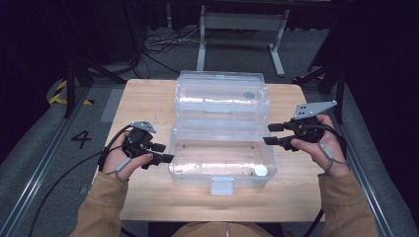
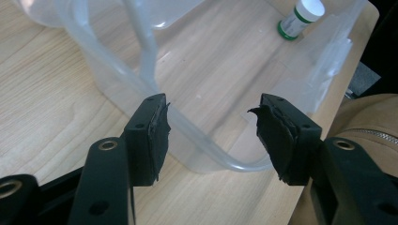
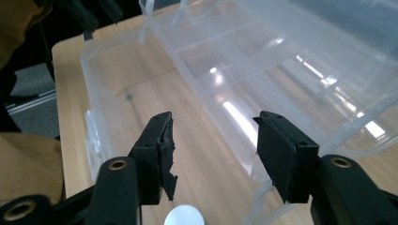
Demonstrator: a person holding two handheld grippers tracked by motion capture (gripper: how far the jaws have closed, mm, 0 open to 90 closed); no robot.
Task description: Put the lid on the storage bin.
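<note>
Clear box [image 1: 222, 158] sits mid-table [image 1: 148, 98], lid open. Bottle [image 1: 260, 171] in its near right corner, cut off by right gripper [image 3: 213, 140] view's bottom edge. Left gripper [image 2: 211, 126] & right: both spread, nothing pinched.

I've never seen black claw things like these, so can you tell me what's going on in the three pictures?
A person sits at a wooden table and holds a squeeze tool in each hand. The left gripper and the right gripper each have two black jaws, like big tweezers. One picture is taken from above. The other two come from small cameras riding on the tools, so the jaws stick up from the bottom. On the table stands a clear plastic box with its lid swung open. Inside lies a little bottle with a white cap. Both tools are open and hold nothing.
</note>
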